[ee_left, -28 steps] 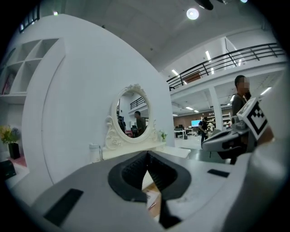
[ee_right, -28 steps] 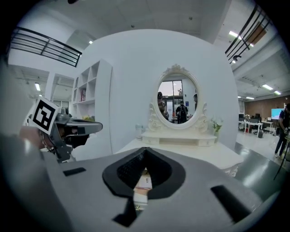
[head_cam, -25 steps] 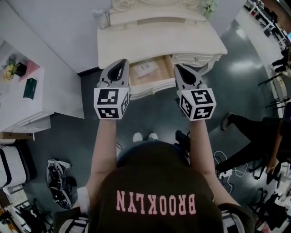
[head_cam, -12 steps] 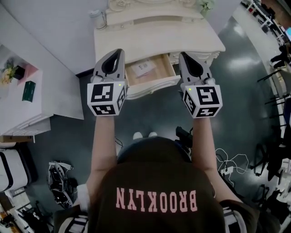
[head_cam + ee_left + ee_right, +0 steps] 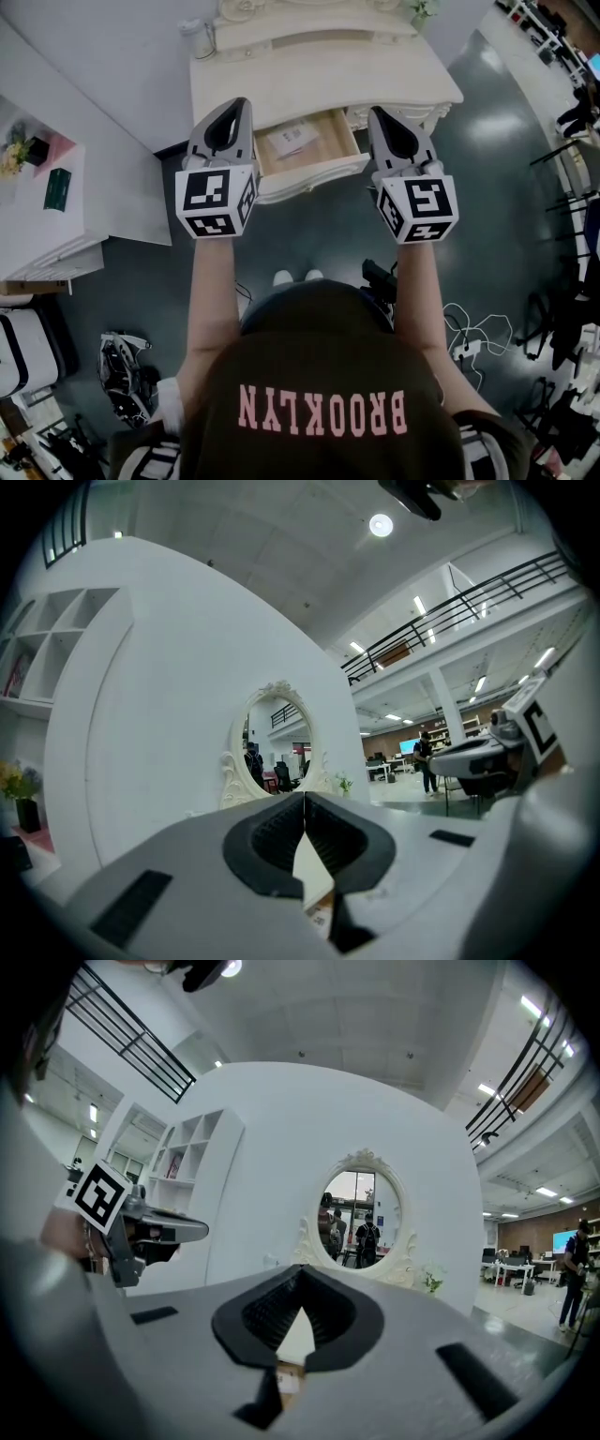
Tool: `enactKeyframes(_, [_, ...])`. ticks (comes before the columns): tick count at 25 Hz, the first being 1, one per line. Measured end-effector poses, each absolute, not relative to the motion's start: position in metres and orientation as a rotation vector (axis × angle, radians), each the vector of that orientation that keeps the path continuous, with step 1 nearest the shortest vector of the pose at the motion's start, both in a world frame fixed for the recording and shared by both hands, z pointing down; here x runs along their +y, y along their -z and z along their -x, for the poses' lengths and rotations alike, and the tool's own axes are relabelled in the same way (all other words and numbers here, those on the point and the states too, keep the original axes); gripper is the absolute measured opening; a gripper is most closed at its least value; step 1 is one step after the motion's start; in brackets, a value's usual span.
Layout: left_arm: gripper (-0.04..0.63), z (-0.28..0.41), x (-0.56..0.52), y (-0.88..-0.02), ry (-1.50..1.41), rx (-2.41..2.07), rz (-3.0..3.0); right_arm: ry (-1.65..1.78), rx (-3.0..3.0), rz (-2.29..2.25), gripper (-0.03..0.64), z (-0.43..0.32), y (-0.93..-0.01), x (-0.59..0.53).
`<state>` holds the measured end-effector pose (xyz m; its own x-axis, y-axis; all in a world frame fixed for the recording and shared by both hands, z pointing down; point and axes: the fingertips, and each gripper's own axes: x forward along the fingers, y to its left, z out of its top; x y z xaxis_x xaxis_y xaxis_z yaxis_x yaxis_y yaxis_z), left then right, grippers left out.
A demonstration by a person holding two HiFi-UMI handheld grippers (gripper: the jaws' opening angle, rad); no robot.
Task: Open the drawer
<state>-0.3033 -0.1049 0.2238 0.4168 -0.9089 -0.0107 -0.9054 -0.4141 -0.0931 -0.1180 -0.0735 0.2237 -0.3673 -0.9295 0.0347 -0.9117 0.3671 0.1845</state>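
Observation:
The cream dressing table stands at the top of the head view. Its centre drawer is pulled out, showing a wooden bottom with white papers inside. My left gripper hangs over the drawer's left side and my right gripper over its right side. Both are held up in the air and touch nothing. In the left gripper view the left gripper is shut with its tips together and nothing between them. The right gripper looks the same in its own view.
An oval mirror stands on the table's back, and a glass jar sits at its left corner. A white desk with small items lies to the left. Bags and cables are on the dark floor.
Both grippers have risen from the drawer's front toward the tabletop level, most of it in the first half second. The drawer stays pulled out.

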Motion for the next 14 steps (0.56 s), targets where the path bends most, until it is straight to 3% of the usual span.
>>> enactKeyframes(14, [0.005, 0.292, -0.097, -0.213, 0.051, 1.621, 2.567, 0.186, -2.494, -1.695, -0.005, 0.102, -0.218, -0.064])
